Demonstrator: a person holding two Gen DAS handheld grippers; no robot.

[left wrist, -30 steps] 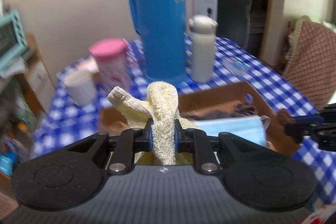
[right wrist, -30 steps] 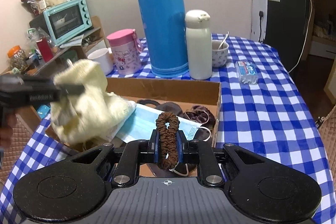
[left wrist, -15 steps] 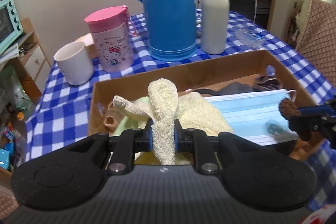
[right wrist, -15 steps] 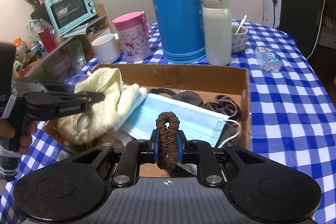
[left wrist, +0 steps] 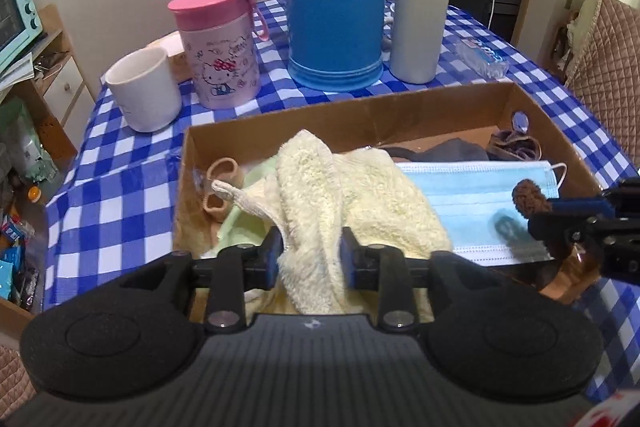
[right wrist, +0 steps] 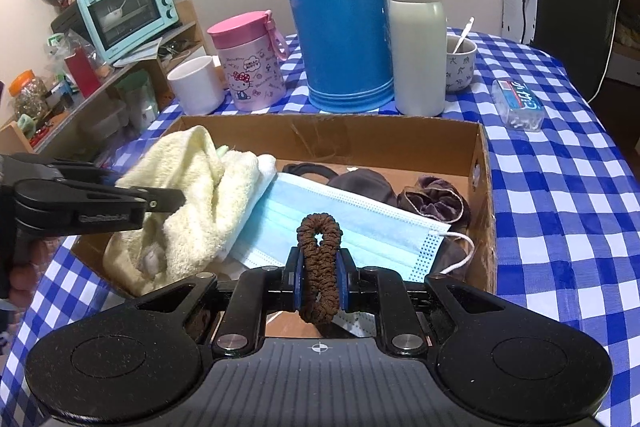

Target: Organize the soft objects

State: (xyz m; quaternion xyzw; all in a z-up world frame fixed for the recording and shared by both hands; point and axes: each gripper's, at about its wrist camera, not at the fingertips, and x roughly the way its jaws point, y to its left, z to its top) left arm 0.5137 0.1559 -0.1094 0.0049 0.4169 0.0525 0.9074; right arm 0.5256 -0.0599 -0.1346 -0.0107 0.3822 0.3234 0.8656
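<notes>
Lying in the cardboard box (left wrist: 420, 107): pale yellow terry towel (left wrist: 360, 195), heaped at its left end. Left gripper (left wrist: 310, 255) jaws opening, towel fold between them. Right gripper (right wrist: 319, 277) clamps brown scrunchie (right wrist: 319, 247) upright above blue face mask (right wrist: 340, 223). Behind the box: blue thermos (right wrist: 340, 11), white bottle (right wrist: 418, 43), pink tumbler (right wrist: 250, 61).

The yellow towel (left wrist: 320, 187) is thick, fluffy terry cloth. At its 3 o'clock the face mask (left wrist: 480, 203) is thin pleated nonwoven fabric, matt. The brown scrunchie (right wrist: 319, 259) is crinkled elastic cloth. The cardboard box (right wrist: 360, 143) is rough, creased brown paperboard. At its 12 o'clock the blue thermos (right wrist: 336, 7) is glossy smooth plastic. The checked tablecloth (right wrist: 560, 207) looks smooth and slightly shiny.
</notes>
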